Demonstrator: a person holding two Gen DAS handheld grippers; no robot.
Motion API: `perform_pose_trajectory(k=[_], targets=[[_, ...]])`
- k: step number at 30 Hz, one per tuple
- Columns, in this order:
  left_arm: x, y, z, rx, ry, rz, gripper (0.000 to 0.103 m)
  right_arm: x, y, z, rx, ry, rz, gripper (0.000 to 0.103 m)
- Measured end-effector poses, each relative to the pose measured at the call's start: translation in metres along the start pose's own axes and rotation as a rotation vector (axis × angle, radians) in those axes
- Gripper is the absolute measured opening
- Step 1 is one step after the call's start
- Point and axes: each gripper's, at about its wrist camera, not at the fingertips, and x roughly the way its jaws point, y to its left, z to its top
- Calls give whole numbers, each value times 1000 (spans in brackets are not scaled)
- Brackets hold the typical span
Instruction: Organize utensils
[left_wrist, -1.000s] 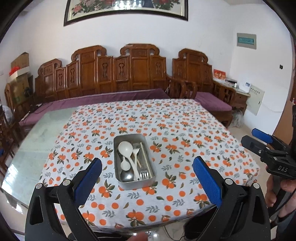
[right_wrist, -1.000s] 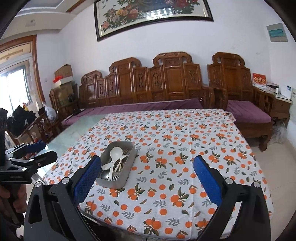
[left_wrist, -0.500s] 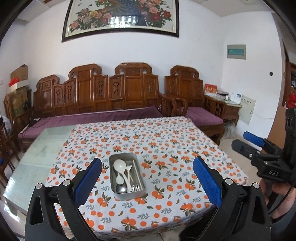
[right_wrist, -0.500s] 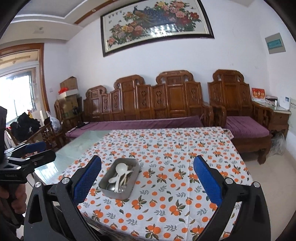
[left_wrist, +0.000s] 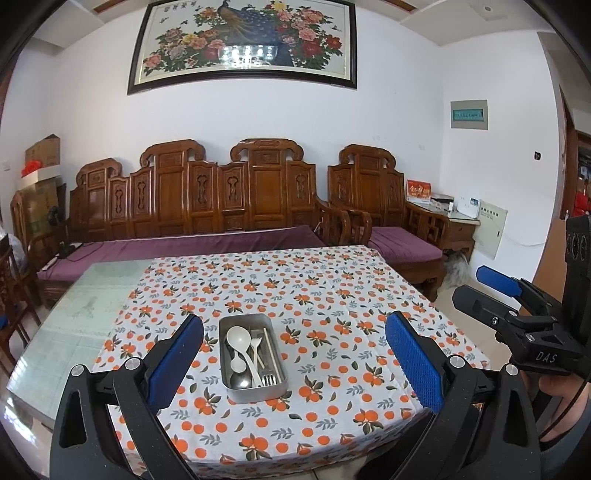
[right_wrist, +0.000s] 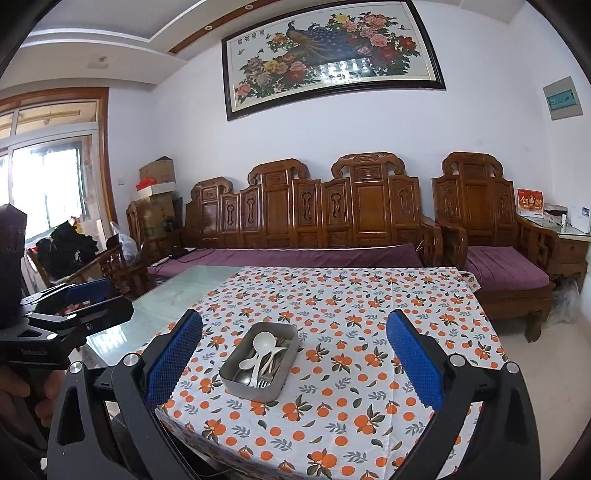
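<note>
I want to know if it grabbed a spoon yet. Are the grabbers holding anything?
No. The left gripper and right gripper are both open and empty. The spoons lie in the metal tray.
</note>
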Motion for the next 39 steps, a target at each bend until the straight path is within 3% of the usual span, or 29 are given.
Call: perform_pose_trajectory(k=[39], targets=[[-1,1,-1,-4,0,4,95,2,4,-2,7,7,4,100]])
